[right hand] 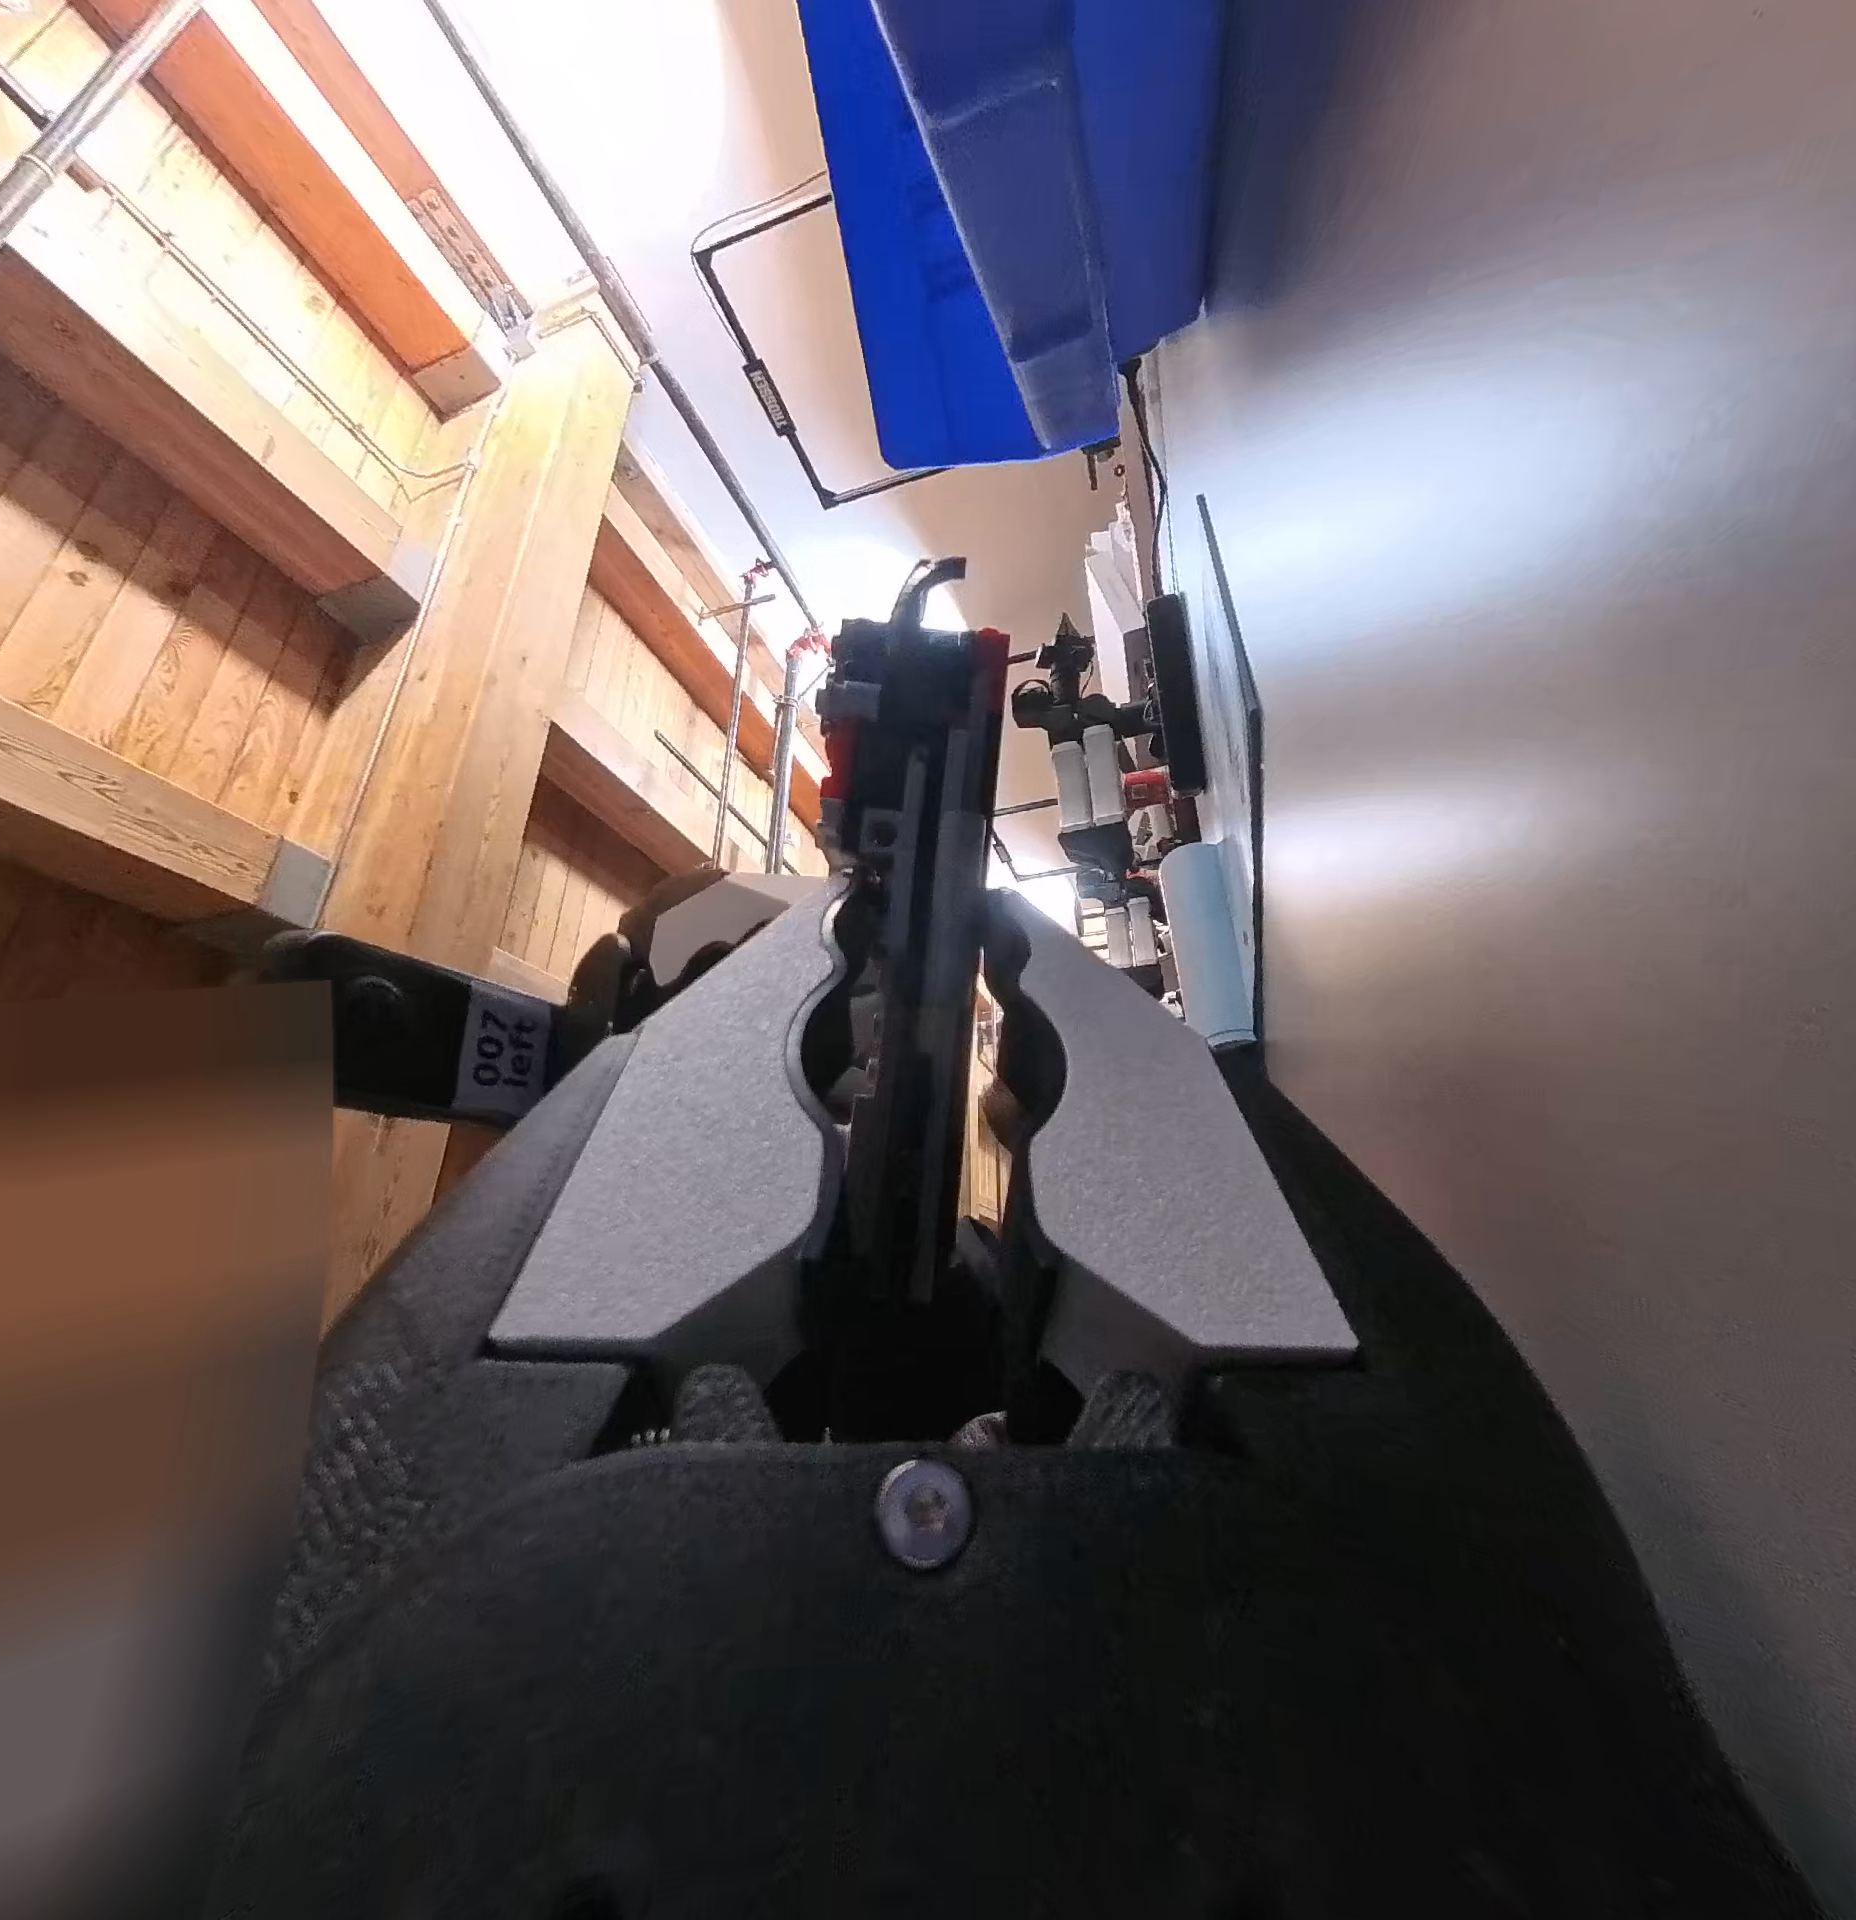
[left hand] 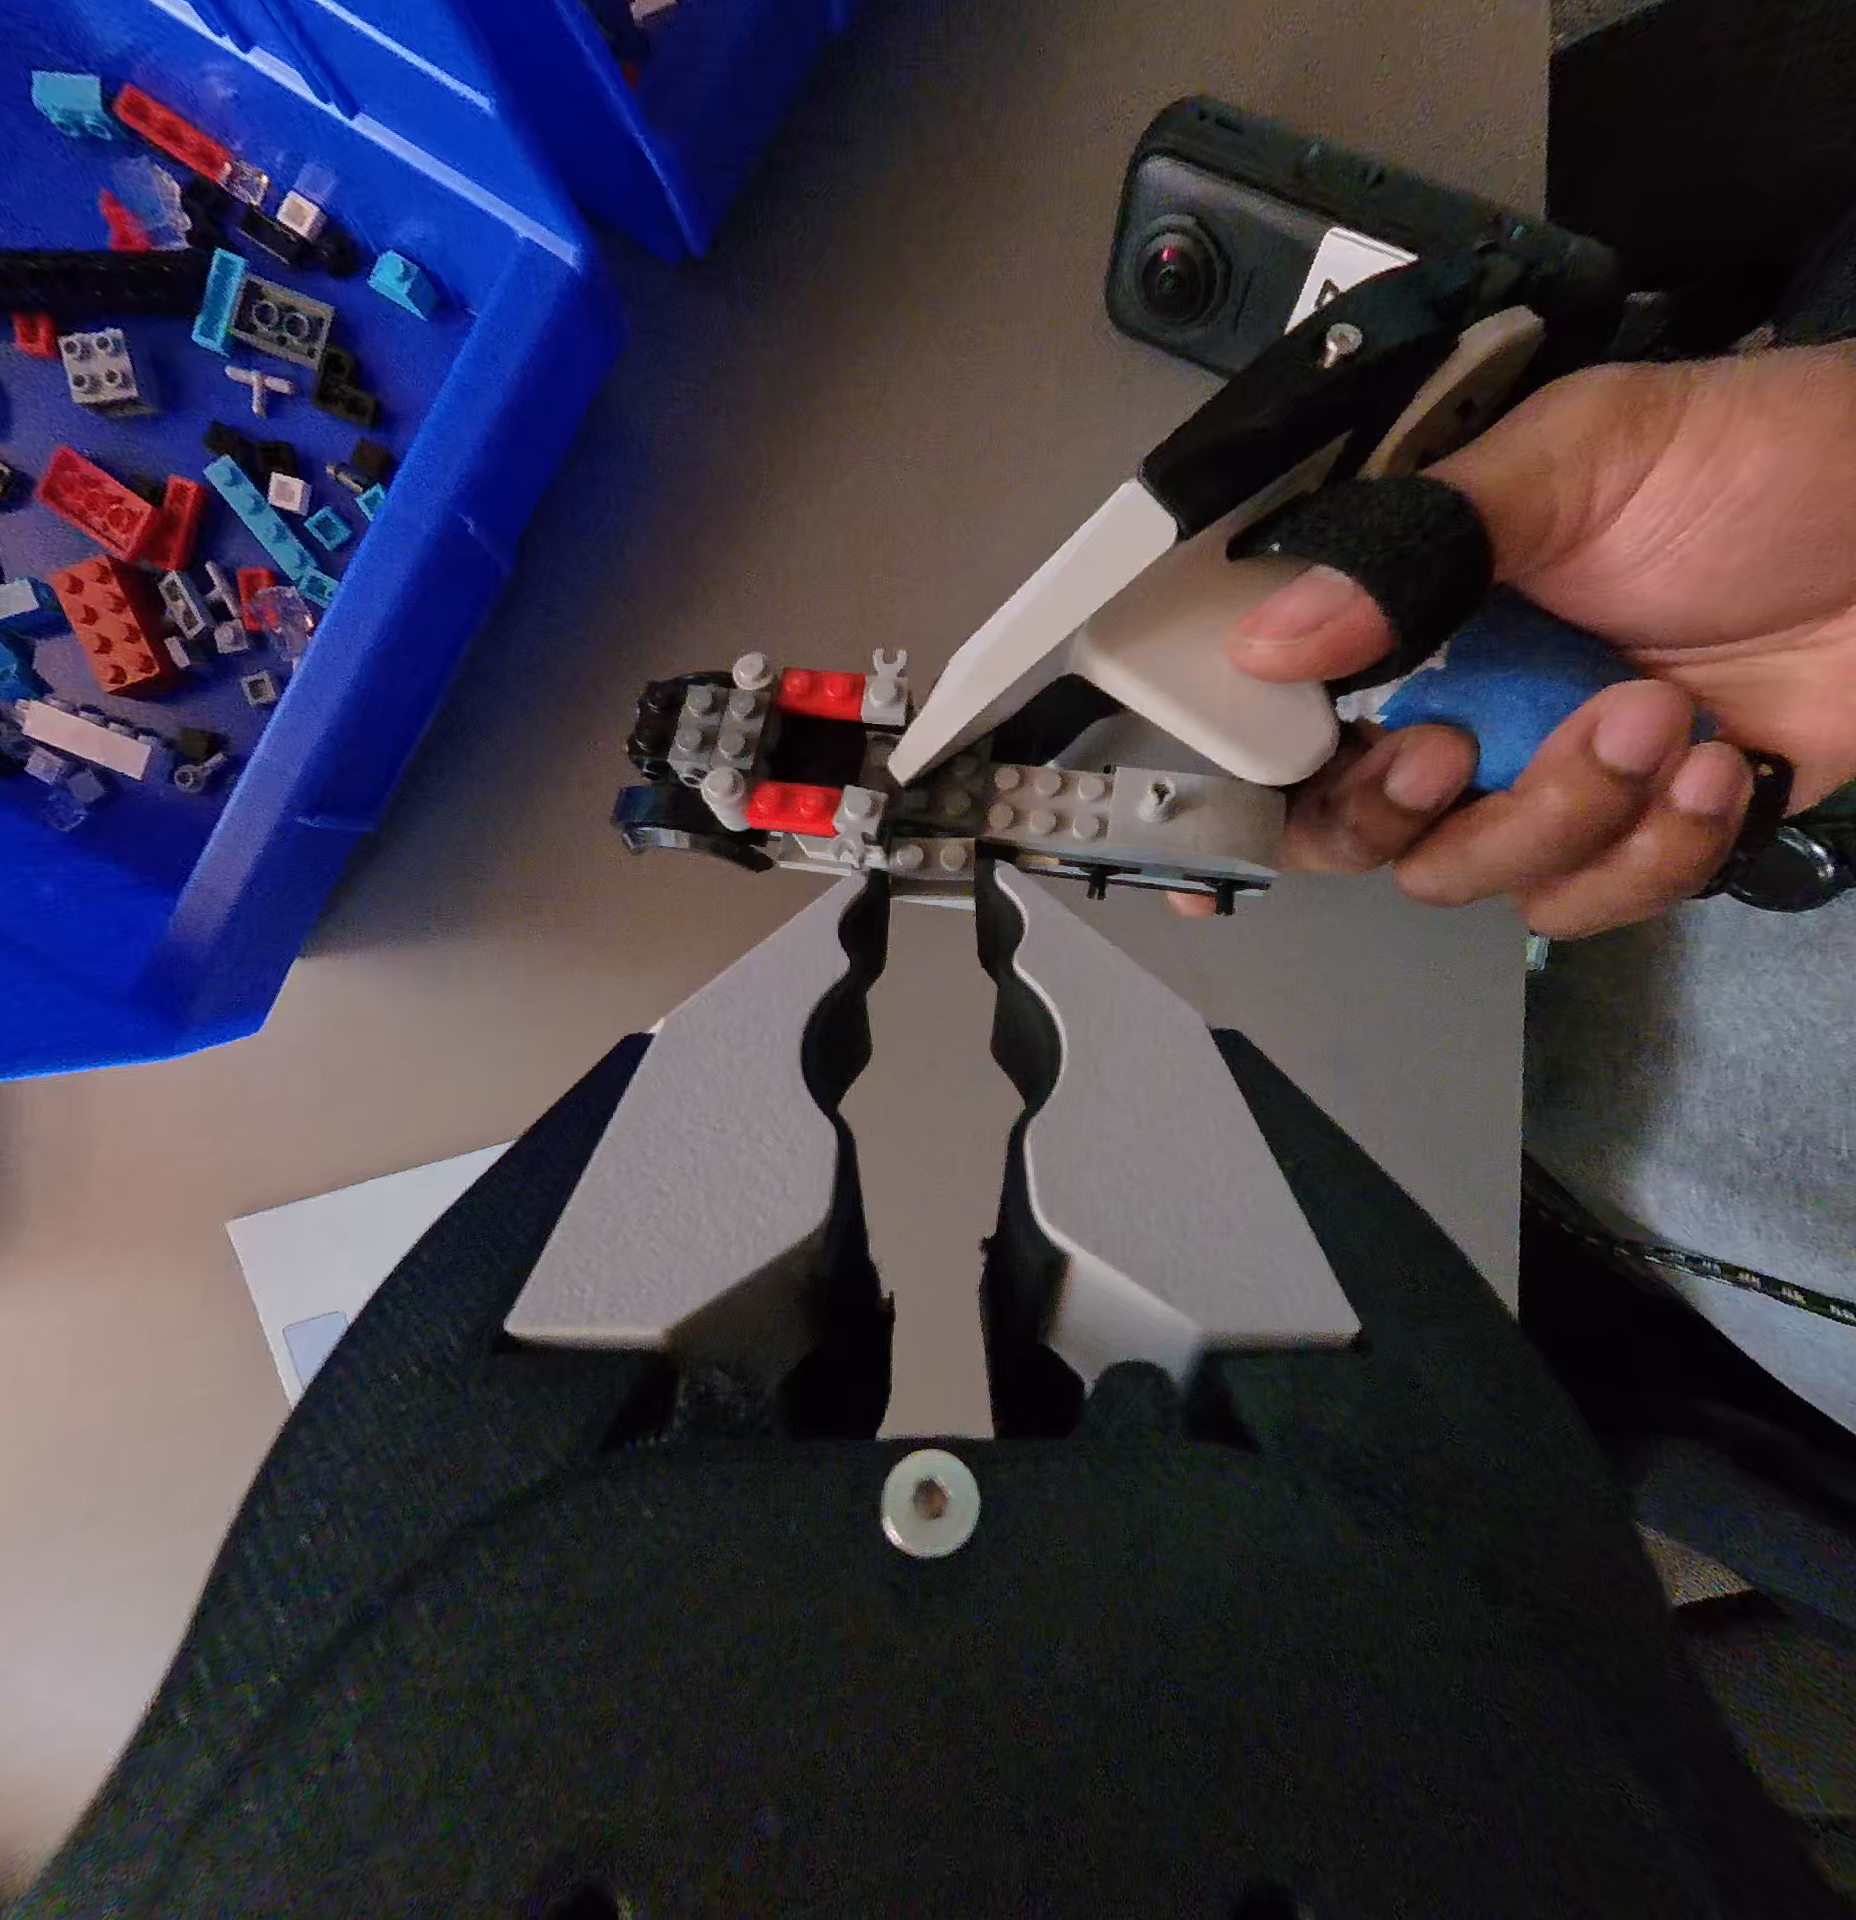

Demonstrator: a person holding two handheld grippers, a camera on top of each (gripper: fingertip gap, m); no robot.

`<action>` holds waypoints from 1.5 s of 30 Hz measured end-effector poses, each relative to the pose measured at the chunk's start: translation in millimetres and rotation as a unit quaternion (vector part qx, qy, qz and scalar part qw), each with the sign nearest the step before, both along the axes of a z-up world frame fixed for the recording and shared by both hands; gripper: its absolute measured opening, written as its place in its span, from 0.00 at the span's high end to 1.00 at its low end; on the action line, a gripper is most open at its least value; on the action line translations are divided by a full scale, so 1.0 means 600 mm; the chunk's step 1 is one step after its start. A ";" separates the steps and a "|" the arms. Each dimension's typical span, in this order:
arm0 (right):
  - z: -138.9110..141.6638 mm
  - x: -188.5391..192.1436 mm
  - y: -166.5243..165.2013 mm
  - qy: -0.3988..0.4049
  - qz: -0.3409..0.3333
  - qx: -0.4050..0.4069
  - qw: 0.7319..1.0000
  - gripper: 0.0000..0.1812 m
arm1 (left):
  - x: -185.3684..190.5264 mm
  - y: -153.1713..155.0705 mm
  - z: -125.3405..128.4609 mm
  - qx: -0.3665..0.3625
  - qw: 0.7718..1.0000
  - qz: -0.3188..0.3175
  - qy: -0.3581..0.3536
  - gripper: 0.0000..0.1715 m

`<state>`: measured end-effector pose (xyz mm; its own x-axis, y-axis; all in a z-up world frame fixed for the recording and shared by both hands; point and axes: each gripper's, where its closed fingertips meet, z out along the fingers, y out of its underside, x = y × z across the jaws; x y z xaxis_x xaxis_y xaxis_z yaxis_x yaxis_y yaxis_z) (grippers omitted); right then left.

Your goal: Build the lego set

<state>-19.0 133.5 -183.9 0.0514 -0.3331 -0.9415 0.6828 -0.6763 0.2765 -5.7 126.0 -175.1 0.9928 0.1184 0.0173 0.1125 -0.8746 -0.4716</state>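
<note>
Lego model (left hand: 862, 769) hangs over the table near the bin (left hand: 404, 582), clamped in our right gripper (right hand: 919, 914); our left gripper (left hand: 929, 883), narrowly parted, meets its edge. Pushing hard could pop bricks off.

Printing shows on a grey sticker (right hand: 505, 1049) stuck to a black bracket (right hand: 404, 1039), and there's white lettering on a black tag (right hand: 782, 400) along the thin cable (right hand: 721, 301).
</note>
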 end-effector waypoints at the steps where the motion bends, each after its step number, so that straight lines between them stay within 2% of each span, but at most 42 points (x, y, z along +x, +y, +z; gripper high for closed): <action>1: 0.000 0.001 0.000 0.000 0.000 -0.001 1.000 0.88 | 0.001 0.001 0.000 -0.001 1.000 0.000 -0.002 0.90; 25: 0.012 -0.001 0.003 0.007 -0.010 -0.021 1.000 0.88 | 0.000 0.006 0.012 0.024 0.999 0.016 -0.027 0.87; 28: 0.012 -0.001 0.004 0.008 -0.012 -0.022 1.000 0.88 | 0.000 0.010 0.021 0.046 0.997 0.029 -0.046 0.85; 30: 0.012 -0.001 0.004 0.008 -0.013 -0.021 1.000 0.88 | -0.006 0.012 0.034 0.081 0.991 0.067 -0.078 0.82; 32: 0.012 -0.002 0.005 0.009 -0.015 -0.021 1.000 0.88 | -0.021 0.008 0.046 0.122 0.976 0.130 -0.124 0.80; 34: 0.012 -0.002 0.007 0.011 -0.017 -0.021 1.000 0.88 | -0.036 -0.005 0.044 0.153 0.950 0.205 -0.180 0.79; 36: 0.013 -0.003 0.008 0.013 -0.019 -0.019 1.000 0.88 | -0.037 -0.011 0.038 0.191 0.912 0.262 -0.253 0.78; 39: 0.015 -0.005 0.011 0.017 -0.022 -0.017 0.999 0.88 | -0.021 -0.009 0.029 0.230 0.848 0.314 -0.358 0.77; 42: 0.017 -0.005 0.011 0.021 -0.023 -0.017 0.999 0.88 | -0.006 -0.003 0.018 0.235 0.823 0.332 -0.396 0.78; 45: 0.018 -0.005 0.010 0.023 -0.024 -0.016 0.999 0.88 | -0.002 0.006 0.015 0.238 0.814 0.338 -0.408 0.78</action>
